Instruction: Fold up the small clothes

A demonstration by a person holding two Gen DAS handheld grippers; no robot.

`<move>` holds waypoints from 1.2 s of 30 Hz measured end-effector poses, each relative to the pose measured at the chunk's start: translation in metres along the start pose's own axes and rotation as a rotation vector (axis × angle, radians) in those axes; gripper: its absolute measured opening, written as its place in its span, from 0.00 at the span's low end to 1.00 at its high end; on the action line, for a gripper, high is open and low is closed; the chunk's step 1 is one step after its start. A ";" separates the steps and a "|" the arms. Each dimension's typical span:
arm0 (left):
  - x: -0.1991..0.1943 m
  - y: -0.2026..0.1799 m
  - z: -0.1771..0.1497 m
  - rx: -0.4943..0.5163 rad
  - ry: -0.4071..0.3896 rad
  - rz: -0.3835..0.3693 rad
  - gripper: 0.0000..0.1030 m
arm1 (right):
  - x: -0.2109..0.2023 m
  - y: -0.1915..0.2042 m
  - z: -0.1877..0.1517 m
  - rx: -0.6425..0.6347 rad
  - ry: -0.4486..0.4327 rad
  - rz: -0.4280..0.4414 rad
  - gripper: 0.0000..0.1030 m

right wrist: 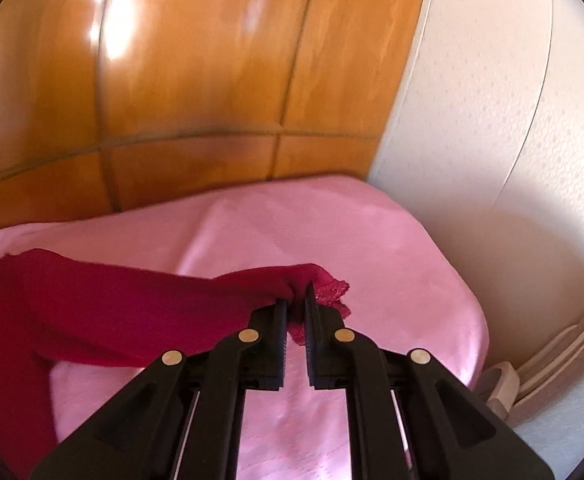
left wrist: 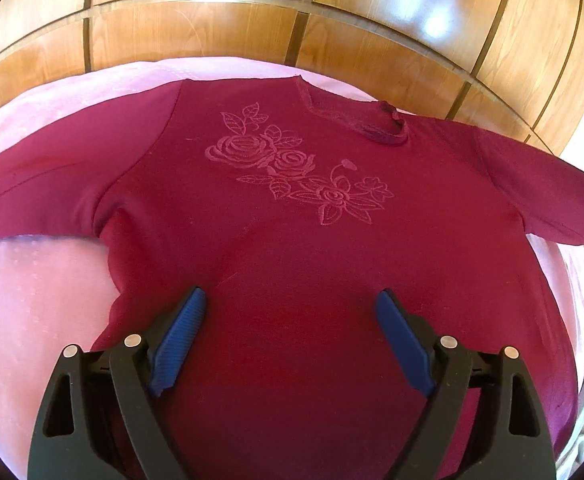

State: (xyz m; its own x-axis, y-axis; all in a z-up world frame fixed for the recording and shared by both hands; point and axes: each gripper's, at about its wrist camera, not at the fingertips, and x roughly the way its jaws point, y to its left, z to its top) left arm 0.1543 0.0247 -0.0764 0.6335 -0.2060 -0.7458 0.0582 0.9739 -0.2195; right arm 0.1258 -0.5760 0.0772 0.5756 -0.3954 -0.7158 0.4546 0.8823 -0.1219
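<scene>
A dark red long-sleeved top (left wrist: 292, 208) with embroidered roses (left wrist: 292, 168) lies face up on a pink bed cover (left wrist: 32, 300), neck (left wrist: 356, 120) away from me, both sleeves spread out. My left gripper (left wrist: 291, 300) is open and empty, hovering over the lower middle of the top's body. My right gripper (right wrist: 297, 296) is shut on the lacy cuff (right wrist: 328, 292) of the top's right sleeve (right wrist: 132, 292), which stretches to the left across the cover (right wrist: 292, 224).
A glossy wooden panelled wardrobe (left wrist: 252, 20) stands behind the bed and also shows in the right wrist view (right wrist: 192, 60). A white textured wall (right wrist: 492, 140) is at the right, with pale objects (right wrist: 552, 352) low by the bed's edge.
</scene>
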 end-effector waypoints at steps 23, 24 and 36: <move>0.004 -0.007 0.000 0.042 0.011 0.038 0.88 | 0.155 -0.009 -0.094 0.681 0.224 0.425 0.56; 0.005 -0.007 0.000 0.044 0.011 0.041 0.88 | 0.159 -0.007 -0.088 0.681 0.222 0.426 0.54; 0.006 -0.005 0.001 0.052 0.014 0.034 0.91 | 0.145 -0.010 -0.090 0.464 0.244 0.178 0.09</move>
State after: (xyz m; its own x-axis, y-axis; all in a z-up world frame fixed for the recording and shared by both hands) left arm 0.1583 0.0186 -0.0789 0.6252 -0.1734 -0.7610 0.0767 0.9839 -0.1613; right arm 0.1434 -0.6191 -0.0873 0.5220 -0.1310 -0.8428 0.6479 0.7036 0.2919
